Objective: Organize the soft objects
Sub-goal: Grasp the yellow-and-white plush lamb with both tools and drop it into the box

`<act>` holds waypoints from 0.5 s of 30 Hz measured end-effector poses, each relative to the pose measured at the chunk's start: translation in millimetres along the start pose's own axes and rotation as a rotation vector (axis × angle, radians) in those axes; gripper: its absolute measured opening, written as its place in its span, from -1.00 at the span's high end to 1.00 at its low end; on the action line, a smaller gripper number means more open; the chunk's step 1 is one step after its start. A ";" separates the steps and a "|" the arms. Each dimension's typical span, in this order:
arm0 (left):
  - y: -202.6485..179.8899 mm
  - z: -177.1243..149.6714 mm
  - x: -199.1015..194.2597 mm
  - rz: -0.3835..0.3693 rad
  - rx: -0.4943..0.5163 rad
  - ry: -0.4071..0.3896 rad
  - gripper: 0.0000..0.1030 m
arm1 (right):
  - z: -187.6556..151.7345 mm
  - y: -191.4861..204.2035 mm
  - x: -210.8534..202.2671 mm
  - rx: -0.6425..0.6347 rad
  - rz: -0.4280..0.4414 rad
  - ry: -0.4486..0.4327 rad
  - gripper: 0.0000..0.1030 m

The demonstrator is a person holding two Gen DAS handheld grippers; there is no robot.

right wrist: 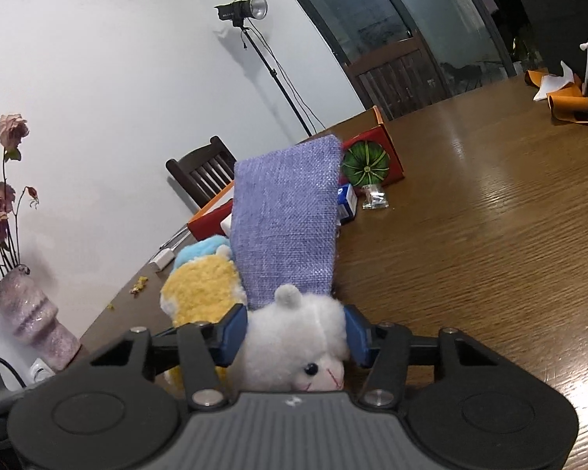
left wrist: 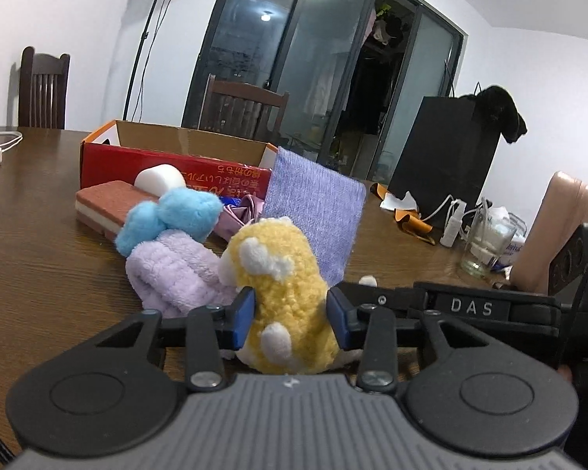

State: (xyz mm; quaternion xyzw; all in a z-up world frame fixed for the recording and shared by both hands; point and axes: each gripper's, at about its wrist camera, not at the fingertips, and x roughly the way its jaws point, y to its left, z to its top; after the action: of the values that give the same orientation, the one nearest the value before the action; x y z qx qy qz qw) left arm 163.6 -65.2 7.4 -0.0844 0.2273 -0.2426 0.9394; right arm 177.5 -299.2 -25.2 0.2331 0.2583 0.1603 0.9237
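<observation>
surface: wooden table [left wrist: 39, 274] | on it: red box [left wrist: 145, 164]; sponge block [left wrist: 106, 203]; glass [left wrist: 486, 243]

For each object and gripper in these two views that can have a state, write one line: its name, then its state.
Left gripper: fingers closed on the yellow body of the plush toy.
Right gripper: fingers closed on the toy's white head.
Red cardboard box: open at the top, on the table.
Purple cloth: standing upright behind the toy.
Studio lamp: unlit.

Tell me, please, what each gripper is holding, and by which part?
Both grip the yellow-and-white plush toy: the left gripper clamps its yellow body, the right gripper its white head.
</observation>
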 end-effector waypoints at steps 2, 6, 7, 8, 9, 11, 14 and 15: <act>-0.5 7.1 -9.7 -0.012 -0.001 -0.019 0.21 | 2.1 5.2 -6.8 0.007 0.014 -0.002 0.05; 5.5 36.8 -26.0 -0.051 -0.020 -0.099 0.22 | 22.8 34.5 -20.3 -0.055 0.023 -0.067 0.05; 8.9 46.5 -26.6 -0.059 -0.021 -0.117 0.22 | 30.5 43.1 -20.7 -0.077 0.020 -0.085 0.05; 14.3 57.3 -25.0 -0.065 -0.024 -0.134 0.22 | 41.3 50.8 -18.1 -0.096 0.017 -0.100 0.05; 20.7 68.1 -22.0 -0.070 -0.038 -0.150 0.22 | 52.3 57.6 -12.8 -0.110 0.018 -0.110 0.05; 35.3 95.2 -10.9 -0.071 -0.069 -0.167 0.22 | 78.4 67.9 5.7 -0.131 0.024 -0.104 0.05; 60.0 140.6 15.2 -0.045 -0.084 -0.165 0.22 | 125.1 78.7 48.2 -0.136 0.046 -0.074 0.05; 70.6 156.5 27.8 -0.030 -0.100 -0.148 0.22 | 143.4 81.3 68.1 -0.136 0.050 -0.055 0.05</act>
State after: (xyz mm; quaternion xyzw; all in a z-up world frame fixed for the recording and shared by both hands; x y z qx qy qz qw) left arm 287.9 -10.1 115.8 -0.1524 0.1680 -0.2380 0.9444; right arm 297.9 -252.4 97.8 0.1806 0.2156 0.1942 0.9398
